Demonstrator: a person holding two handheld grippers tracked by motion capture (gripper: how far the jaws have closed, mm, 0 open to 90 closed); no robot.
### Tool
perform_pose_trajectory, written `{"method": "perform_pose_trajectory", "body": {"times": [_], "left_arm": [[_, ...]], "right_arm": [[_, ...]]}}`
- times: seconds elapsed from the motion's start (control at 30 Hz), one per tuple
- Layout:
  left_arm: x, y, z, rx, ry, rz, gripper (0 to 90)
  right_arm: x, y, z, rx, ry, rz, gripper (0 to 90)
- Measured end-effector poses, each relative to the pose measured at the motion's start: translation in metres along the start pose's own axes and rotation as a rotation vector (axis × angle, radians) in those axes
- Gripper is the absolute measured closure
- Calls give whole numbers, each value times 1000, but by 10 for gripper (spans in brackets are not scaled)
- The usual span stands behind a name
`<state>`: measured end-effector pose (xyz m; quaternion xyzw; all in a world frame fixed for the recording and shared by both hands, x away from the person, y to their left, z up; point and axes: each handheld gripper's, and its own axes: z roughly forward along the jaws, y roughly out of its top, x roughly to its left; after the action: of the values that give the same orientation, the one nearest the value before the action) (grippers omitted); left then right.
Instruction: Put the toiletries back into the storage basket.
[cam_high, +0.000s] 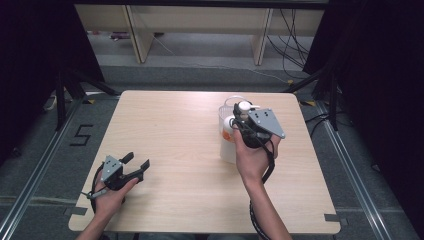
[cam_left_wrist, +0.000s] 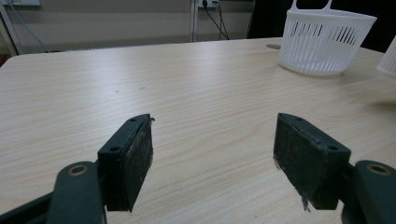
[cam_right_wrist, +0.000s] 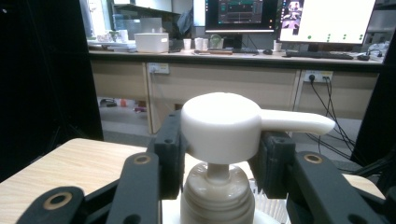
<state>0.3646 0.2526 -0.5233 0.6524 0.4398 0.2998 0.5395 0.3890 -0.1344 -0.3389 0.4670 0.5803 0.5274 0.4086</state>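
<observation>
Toward the far right of the table, a pump bottle sits between my right gripper's black jaws, which are clamped on either side of its pump head. That head is smooth, matte white plastic, a rounded disc with a long flat spout jutting right in the right gripper view; below it a thin stem drops into a glossy, cream-coloured collar. From the high view the bottle looks to be standing inside a white basket, though my hand hides most of it, and something orange shows through the wall. My right hand reaches forward, wrist straight. Near left, my left gripper rests low over pale wood grain, its rubbery pads spread wide with nothing between them.
</observation>
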Motion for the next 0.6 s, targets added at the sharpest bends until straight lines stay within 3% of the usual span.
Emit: {"method": "perform_pose_trajectory", "body": {"times": [0.33, 0.6], "left_arm": [[0, 0, 0, 0, -1, -2, 278], [0, 0, 0, 5, -1, 1, 278]], "right_arm": [[-4, 1, 1, -24, -16, -24, 601], [-6, 2, 1, -33, -19, -13, 601]]}}
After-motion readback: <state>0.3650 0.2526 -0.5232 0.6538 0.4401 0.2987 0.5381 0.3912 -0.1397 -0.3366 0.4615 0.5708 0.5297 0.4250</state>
